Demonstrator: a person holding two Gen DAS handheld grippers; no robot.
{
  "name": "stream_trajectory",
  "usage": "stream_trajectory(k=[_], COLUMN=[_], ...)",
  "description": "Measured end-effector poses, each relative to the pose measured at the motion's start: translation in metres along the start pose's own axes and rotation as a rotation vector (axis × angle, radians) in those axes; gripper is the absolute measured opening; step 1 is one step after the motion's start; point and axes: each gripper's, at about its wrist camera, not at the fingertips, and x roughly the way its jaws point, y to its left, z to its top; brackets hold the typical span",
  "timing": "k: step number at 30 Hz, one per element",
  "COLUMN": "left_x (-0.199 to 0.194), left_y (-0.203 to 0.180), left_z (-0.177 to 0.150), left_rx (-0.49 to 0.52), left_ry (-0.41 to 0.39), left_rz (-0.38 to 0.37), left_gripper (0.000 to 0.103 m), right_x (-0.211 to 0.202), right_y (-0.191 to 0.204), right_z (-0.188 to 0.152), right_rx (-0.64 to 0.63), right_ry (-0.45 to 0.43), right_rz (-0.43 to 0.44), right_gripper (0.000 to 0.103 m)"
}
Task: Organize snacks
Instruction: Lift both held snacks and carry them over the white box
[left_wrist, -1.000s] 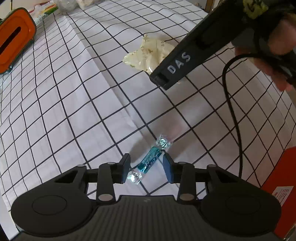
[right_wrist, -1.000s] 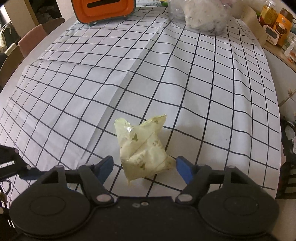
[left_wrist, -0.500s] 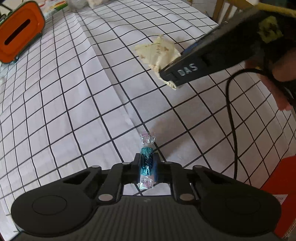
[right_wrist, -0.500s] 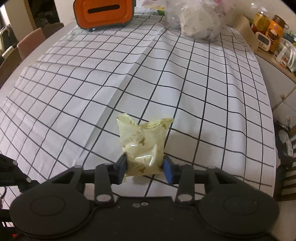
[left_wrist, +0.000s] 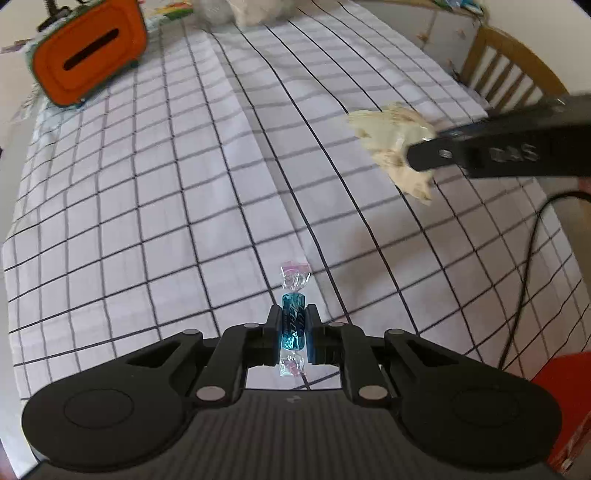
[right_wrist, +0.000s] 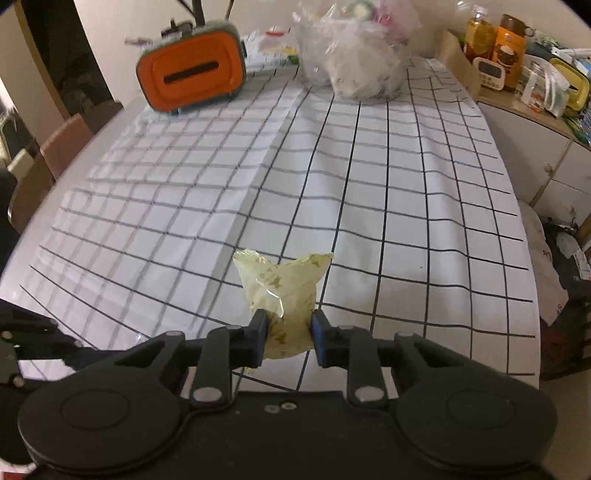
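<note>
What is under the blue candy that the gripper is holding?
Under the blue candy, pinched in the left gripper, only the checked tablecloth shows. The gripper's body hides the cloth nearer the camera.

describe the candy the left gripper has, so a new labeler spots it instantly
On the white black-grid tablecloth, find the left gripper. Clamped upright in its jaws is a small teal foil-wrapped candy with clear twisted ends, far smaller than the pale yellow crinkled snack packet held opposite.
</note>
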Motion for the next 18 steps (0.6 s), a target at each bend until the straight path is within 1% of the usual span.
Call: stream_trajectory(k=[7, 11, 15, 18], left_x=[-0.039, -0.065, -0.094, -0.114], left_y=[0.003, 0.0, -0.006, -0.013], left_z=[0.003, 0.003, -0.003, -0.01], left_rx=[-0.057, -0.081, -0.104, -0.129], left_ry=[-0.059, -0.093, -0.134, -0.15], left_rz=[0.007, -0.005, -0.022, -0.026], left_gripper=[0.012, 0.012, 0.012, 0.012], right_x=[-0.048, -0.079, -0.108, -0.13], right_y=[-0.004, -0.007, -0.005, -0.003], right_z=[0.001, -0.003, -0.012, -0.021], right_rx=[0.046, 0.062, 0.061, 0.058], right_ry=[-0.048, -0.069, -0.087, -0.093], right_rz=[0.034, 0.06, 0.08, 0.097], right_gripper=[0.024, 0.024, 0.024, 0.024])
